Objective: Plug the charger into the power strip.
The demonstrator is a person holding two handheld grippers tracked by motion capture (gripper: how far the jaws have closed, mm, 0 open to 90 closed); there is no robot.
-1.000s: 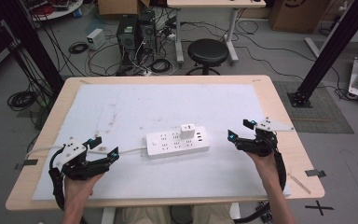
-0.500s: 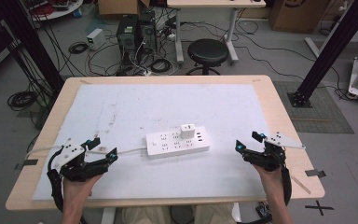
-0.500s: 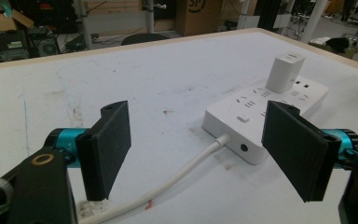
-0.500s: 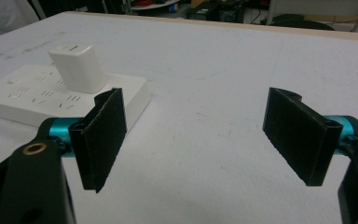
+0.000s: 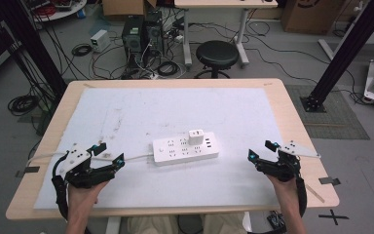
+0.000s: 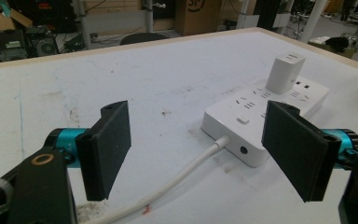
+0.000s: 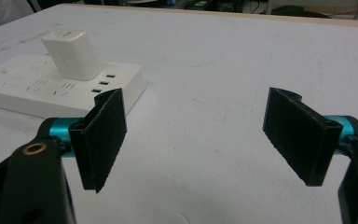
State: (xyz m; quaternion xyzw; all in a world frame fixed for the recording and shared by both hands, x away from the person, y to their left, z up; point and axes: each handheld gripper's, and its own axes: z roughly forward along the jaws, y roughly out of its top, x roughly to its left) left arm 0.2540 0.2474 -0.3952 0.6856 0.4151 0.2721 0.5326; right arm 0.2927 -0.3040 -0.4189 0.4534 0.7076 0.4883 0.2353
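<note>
Flanking the power strip (image 5: 186,148) with its charger (image 5: 196,137), both tools sit released.

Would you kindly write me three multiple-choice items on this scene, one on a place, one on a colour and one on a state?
1. Where on the power strip does the charger block sit?
A. Toward the end away from the cord
B. Right at the cord end
C. Beside it on the mat

2. What colour is the power strip?
A. Black
B. White
C. Orange

3. How do the jaws of the left gripper and right gripper stand?
A. Both open, holding nothing
B. Both shut on the cord
C. Left shut, right open

Key: 1 A, the block stands plugged in past the middle, far from the cord. 2 B, its casing is white. 3 A, each gripper view shows a wide gap between the jaws.
</note>
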